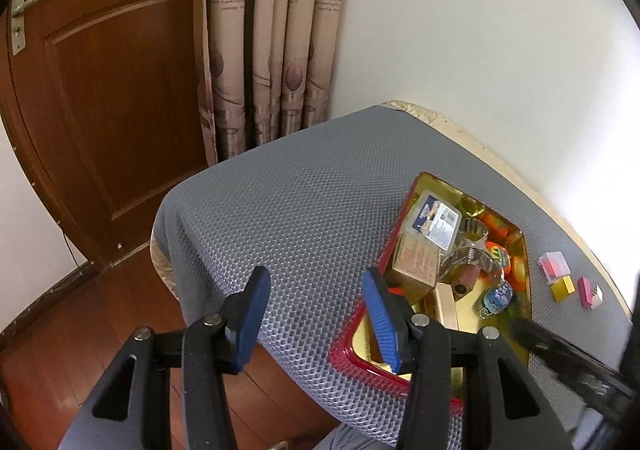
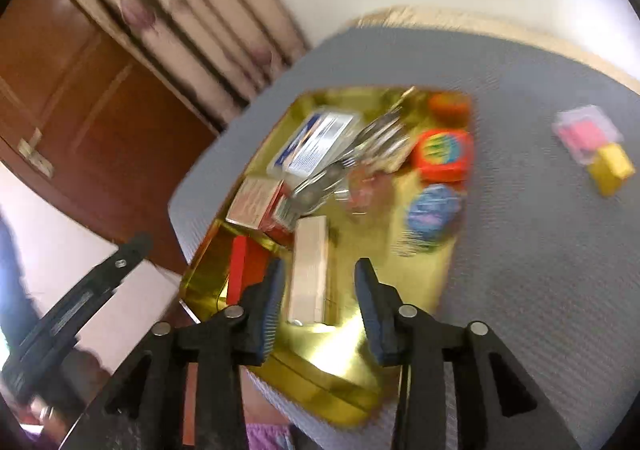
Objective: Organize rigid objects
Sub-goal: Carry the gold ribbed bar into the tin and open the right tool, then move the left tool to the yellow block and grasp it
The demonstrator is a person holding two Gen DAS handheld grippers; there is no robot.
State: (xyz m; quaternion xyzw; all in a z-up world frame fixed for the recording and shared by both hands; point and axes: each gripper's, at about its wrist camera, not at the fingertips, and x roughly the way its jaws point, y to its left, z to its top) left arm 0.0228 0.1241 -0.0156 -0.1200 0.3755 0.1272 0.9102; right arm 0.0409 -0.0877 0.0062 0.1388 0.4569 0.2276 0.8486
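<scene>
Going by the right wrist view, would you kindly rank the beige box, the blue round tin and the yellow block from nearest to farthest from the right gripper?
From the right gripper, jaws open:
1. Beige box, in the gold tray, just ahead between the fingers.
2. Blue round tin, farther in the tray, to the right.
3. Yellow block, outside the tray on the grey mat, far right.

Left gripper [image 1: 316, 314]: two black plastic linkage arms, each with triangular cut-outs and round silver pivot pins. Each finger carries a blue ribbed pad [image 1: 380, 320] on its inner face. Right gripper [image 2: 320, 306]: identical construction, with black arms, silver pins and dark blue ribbed pads [image 2: 272, 310]. A black bar beside the left gripper's linkage is blurred; its detail cannot be read.
</scene>
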